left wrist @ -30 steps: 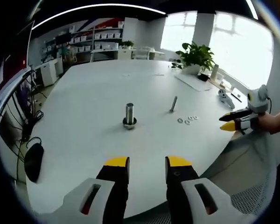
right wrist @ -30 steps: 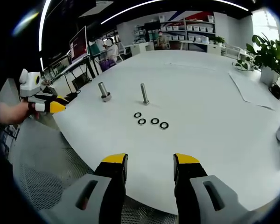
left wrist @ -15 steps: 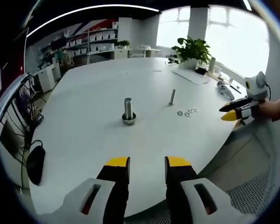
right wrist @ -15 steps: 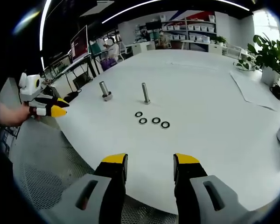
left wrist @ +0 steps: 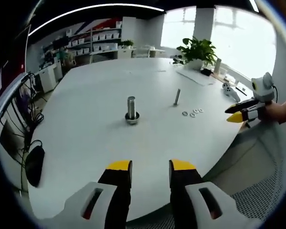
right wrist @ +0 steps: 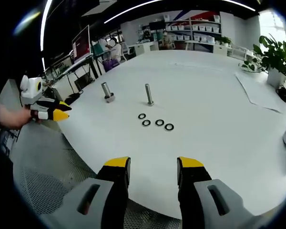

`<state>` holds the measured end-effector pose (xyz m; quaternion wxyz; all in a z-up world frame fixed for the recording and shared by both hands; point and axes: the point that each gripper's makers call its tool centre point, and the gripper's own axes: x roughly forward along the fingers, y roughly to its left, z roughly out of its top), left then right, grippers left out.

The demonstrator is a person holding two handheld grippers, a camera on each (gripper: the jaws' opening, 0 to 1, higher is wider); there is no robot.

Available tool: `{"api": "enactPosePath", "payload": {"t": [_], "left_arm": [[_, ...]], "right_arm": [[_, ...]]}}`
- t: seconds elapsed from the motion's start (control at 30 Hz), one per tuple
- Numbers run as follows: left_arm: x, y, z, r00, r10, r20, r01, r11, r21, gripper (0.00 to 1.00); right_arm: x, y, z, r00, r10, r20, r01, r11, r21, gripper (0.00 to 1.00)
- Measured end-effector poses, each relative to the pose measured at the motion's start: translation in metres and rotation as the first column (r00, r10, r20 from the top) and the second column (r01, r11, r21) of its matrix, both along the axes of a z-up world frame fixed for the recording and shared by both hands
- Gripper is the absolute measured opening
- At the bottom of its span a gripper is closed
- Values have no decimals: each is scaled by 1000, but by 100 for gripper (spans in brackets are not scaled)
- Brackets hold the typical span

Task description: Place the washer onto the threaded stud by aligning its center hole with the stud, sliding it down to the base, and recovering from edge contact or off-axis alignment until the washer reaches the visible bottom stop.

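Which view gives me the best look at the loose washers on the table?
The right gripper view: the four washers lie near the middle, closer and larger, each ring distinct, just in front of the thin stud. In the left gripper view the washers are tiny, far off to the right, and hard to count.

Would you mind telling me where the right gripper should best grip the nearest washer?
Probably across its outer rim, from above: the nearest washer lies flat on the table, at the row's end, so its outer side is free. The right gripper is open.
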<state>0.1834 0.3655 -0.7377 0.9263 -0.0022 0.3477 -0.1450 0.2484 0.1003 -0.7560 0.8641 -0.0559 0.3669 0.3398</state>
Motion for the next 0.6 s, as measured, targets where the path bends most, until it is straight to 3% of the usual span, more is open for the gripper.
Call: {"api": "enactPosePath", "payload": {"t": [0.6], "left_arm": [[-1, -3, -2, 1000, -16, -4, 16, 1000, -16, 31]], "right_arm": [[-1, 2, 1, 1000, 5, 1, -5, 1000, 6, 41]]}}
